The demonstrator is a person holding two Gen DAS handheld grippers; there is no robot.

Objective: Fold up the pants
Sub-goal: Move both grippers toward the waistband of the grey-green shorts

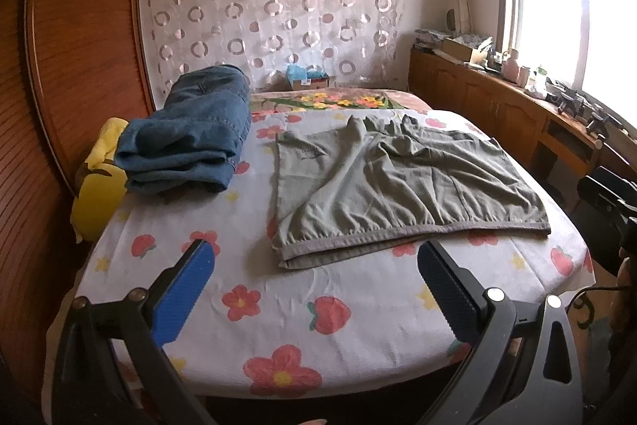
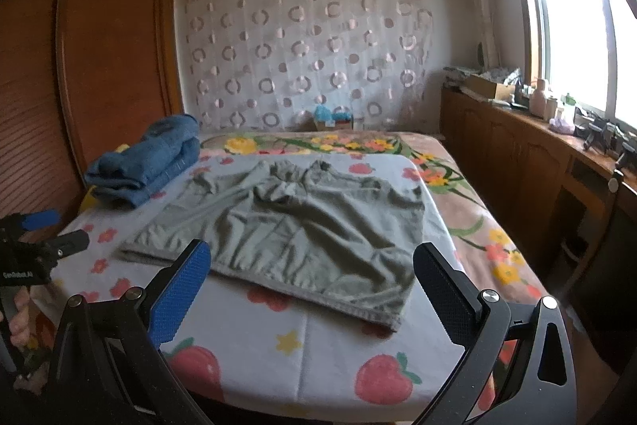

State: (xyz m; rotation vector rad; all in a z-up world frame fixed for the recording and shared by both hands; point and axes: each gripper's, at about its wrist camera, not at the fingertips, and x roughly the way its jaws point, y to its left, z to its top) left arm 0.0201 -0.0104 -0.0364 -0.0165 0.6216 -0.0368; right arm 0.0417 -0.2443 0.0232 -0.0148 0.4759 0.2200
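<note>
Grey-green pants [image 1: 398,178] [image 2: 294,226] lie folded and wrinkled on the flowered bed sheet [image 1: 318,309] [image 2: 318,353], hem edge toward me. My left gripper [image 1: 314,265] hangs open over the sheet just short of the pants' near left corner, nothing between its blue pads [image 1: 187,289]. My right gripper [image 2: 312,269] is also open, held above the pants' near edge, its pads [image 2: 179,297] empty. The left gripper's body shows at the left edge of the right wrist view, held by a hand [image 2: 20,321].
Folded blue jeans [image 1: 191,138] [image 2: 151,158] sit at the bed's far left, over a yellow cushion [image 1: 99,186]. A wooden wardrobe [image 1: 71,66] stands left. A wooden counter [image 1: 517,106] with clutter runs under the window on the right. A box [image 1: 308,78] sits at the bed's head.
</note>
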